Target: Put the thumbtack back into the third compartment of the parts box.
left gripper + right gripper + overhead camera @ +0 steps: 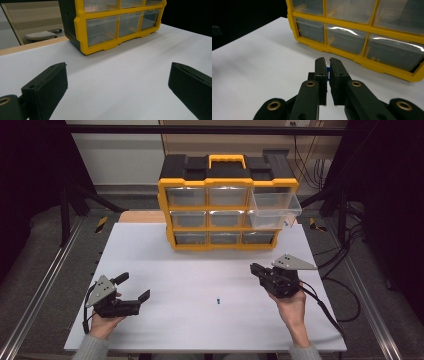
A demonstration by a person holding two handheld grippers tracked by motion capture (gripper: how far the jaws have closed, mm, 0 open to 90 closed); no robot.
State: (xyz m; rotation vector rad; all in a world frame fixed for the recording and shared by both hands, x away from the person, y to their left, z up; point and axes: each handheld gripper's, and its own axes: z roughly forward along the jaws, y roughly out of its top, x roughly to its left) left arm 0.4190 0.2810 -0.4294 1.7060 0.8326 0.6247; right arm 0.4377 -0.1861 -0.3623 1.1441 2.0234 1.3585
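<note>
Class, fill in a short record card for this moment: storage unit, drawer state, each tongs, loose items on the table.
storage unit: yellow and black drawer cabinet, at the far middle of the white table
drawer state: top right drawer pulled out
left tongs: open, holding nothing
right tongs: shut on small blue part
loose items: a second small blue piece between the hands

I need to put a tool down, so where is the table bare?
Bare between left gripper and right gripper, apart from a small blue piece. Also left of the drawer cabinet. Tight under the pulled-out drawer.
</note>
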